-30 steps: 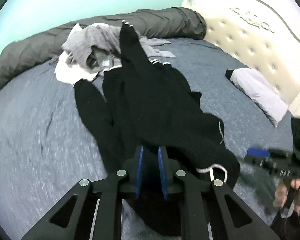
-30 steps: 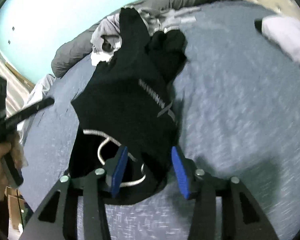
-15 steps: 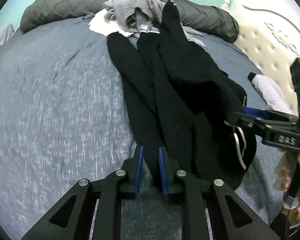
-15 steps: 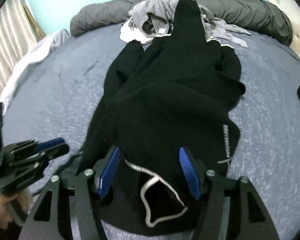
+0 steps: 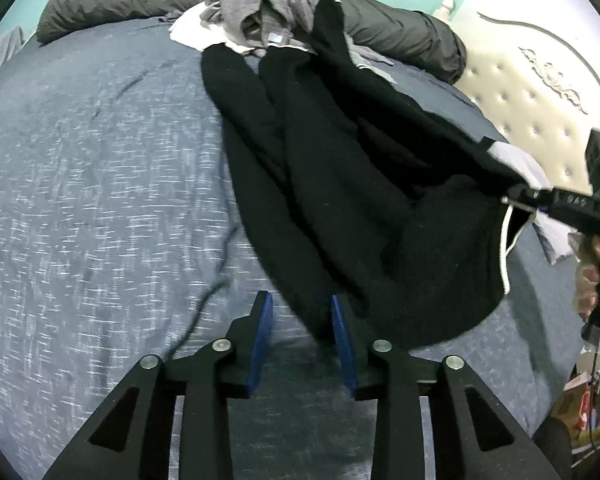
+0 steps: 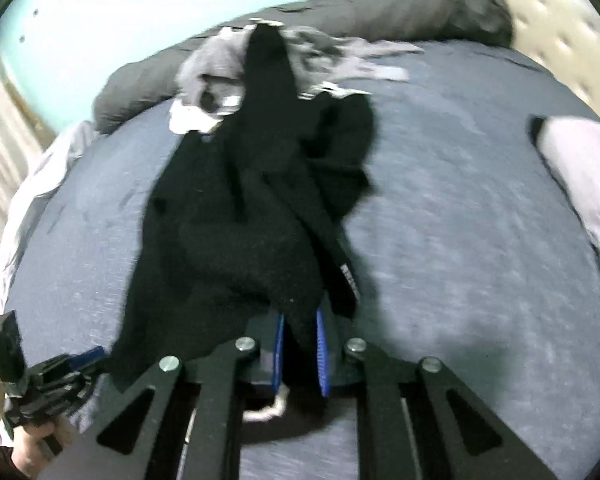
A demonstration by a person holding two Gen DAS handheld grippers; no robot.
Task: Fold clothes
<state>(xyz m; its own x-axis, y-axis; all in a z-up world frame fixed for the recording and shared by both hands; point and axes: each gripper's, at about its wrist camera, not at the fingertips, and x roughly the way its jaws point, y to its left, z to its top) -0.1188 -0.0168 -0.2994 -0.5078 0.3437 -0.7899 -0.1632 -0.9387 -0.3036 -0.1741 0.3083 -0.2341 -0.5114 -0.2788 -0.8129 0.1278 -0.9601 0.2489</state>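
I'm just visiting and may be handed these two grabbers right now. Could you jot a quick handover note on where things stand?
Left gripper: jaws have just been opening; the edge of the black trousers lies between the pads, no longer pinched.
Right gripper: jaws have just closed, clamped on the trousers' waistband, white drawstring hanging below.
Trousers lie lengthwise on the blue-grey bed, legs toward the heap of grey and white clothes.
Done: trousers laid out, not yet folded.
Left: fold them, then the heap.
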